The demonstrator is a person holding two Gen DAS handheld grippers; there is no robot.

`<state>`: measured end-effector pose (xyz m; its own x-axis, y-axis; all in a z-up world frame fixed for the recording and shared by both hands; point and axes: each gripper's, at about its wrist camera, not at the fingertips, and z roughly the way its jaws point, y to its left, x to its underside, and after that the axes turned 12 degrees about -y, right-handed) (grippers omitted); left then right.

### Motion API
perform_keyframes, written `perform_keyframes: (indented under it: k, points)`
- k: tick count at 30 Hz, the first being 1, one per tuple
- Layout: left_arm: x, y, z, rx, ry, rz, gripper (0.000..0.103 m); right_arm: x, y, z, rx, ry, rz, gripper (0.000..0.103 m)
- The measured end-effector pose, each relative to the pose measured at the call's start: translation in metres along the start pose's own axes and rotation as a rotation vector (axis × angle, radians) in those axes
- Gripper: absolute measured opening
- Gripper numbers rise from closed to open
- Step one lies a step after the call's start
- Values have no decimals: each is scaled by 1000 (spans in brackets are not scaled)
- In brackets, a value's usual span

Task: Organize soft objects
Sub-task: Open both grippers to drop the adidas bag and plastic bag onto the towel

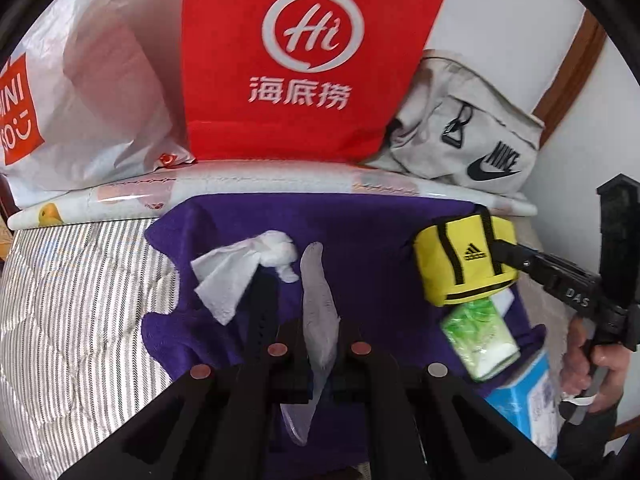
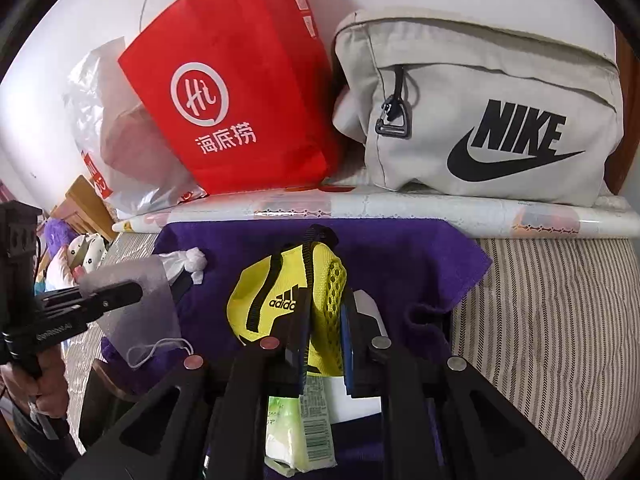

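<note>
My left gripper (image 1: 320, 340) is shut on a thin grey face mask (image 1: 316, 300), held above a purple towel (image 1: 360, 232); the mask's ear loop (image 2: 160, 350) dangles below it. My right gripper (image 2: 326, 304) is shut on a small yellow Adidas bag (image 2: 276, 300), also hanging over the towel. From the left wrist view that bag (image 1: 464, 264) sits at the right, with the right gripper (image 1: 504, 252) clamped on its edge. A crumpled white tissue (image 1: 240, 272) and a black strap (image 1: 262, 304) lie on the towel.
A green tissue pack (image 1: 480, 336) and a blue box (image 1: 528, 396) lie under the yellow bag. Behind the towel are a rolled sheet (image 1: 240, 188), a red shopping bag (image 1: 304, 60), a beige Nike bag (image 2: 480, 120) and a plastic bag (image 1: 80, 80). Striped bedding (image 2: 552, 300) surrounds it.
</note>
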<state>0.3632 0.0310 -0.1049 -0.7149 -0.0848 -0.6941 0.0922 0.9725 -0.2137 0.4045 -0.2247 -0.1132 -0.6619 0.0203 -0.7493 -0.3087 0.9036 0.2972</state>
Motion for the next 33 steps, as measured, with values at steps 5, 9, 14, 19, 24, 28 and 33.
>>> perform_keyframes:
  k: [5,9,14,19,24,28,33]
  points:
    - [6,6,9,-43,21,7,4,0,0,8,6,34,-5,17]
    - [11,11,12,-39,44,9,7,1,1,11,8,44,-10,20]
    - [11,13,8,-80,39,33,40,1,4,11,15,52,-25,26]
    - [10,20,-11,-105,2,31,59,3,7,2,51,47,-51,49]
    - [12,24,-28,-145,-9,26,59,5,18,-21,66,26,-87,50]
    - [18,26,-50,-151,-48,10,59,12,32,-48,54,-6,-114,55]
    - [29,33,-75,-151,-58,-16,59,30,48,-75,9,-17,-130,55]
